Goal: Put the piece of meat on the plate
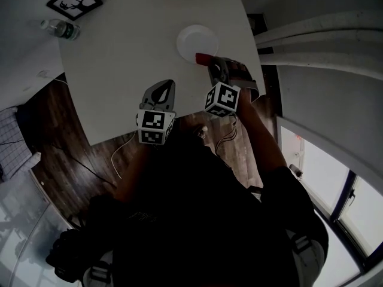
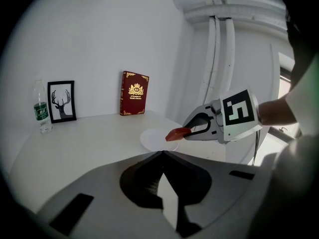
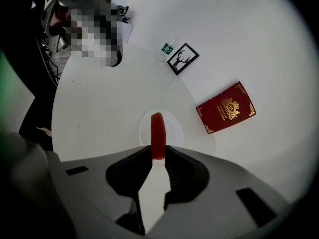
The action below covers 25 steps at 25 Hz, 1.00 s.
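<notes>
The red piece of meat [image 3: 157,133] stands on edge between the jaws of my right gripper [image 3: 158,151], which is shut on it. It hangs just above the near rim of the round white plate [image 3: 173,127] on the white table [image 1: 125,58]. From the head view the meat [image 1: 203,57] pokes out of the right gripper [image 1: 216,64] at the plate's [image 1: 194,39] near right edge. My left gripper [image 2: 162,152] holds nothing, its tips meeting, near the table's front edge. Its view shows the meat [image 2: 178,133] over the plate [image 2: 153,139].
A red book [image 2: 134,93] stands against the back wall, with a framed deer picture [image 2: 62,101] and a water bottle [image 2: 42,107] at the far left corner. Beyond the table's front edge is dark wood floor [image 1: 66,154]. White pipes [image 2: 222,49] run up the right wall.
</notes>
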Available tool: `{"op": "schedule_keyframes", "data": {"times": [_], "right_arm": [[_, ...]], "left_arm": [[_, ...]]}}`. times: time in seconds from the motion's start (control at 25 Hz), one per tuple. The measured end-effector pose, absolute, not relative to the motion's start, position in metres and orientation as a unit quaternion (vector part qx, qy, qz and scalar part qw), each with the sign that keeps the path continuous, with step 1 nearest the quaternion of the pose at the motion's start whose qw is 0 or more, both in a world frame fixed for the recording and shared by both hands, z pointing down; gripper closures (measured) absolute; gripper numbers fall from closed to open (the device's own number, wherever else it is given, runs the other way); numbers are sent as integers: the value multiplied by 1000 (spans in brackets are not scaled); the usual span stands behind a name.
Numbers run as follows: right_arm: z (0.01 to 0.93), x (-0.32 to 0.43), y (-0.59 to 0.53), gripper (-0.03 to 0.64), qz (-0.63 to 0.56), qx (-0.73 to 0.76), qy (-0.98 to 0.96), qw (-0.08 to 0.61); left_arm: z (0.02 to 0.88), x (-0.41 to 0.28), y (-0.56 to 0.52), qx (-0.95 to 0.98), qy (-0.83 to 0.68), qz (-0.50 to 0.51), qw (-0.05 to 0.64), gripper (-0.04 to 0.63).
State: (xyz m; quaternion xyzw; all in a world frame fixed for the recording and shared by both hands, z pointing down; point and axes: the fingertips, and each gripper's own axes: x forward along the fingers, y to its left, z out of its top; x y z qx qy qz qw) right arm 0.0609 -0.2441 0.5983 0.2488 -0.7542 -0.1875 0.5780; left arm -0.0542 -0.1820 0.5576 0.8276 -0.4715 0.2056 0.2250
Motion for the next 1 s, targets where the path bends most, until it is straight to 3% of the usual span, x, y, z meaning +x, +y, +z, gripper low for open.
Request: {"op": "schedule_keyframes", "data": {"times": [1.0], "right_arm": [[639,54,-298,523,-234,226,-698,639]], "left_arm": [[578,-67,-197,816,-472,217,253,594]]}}
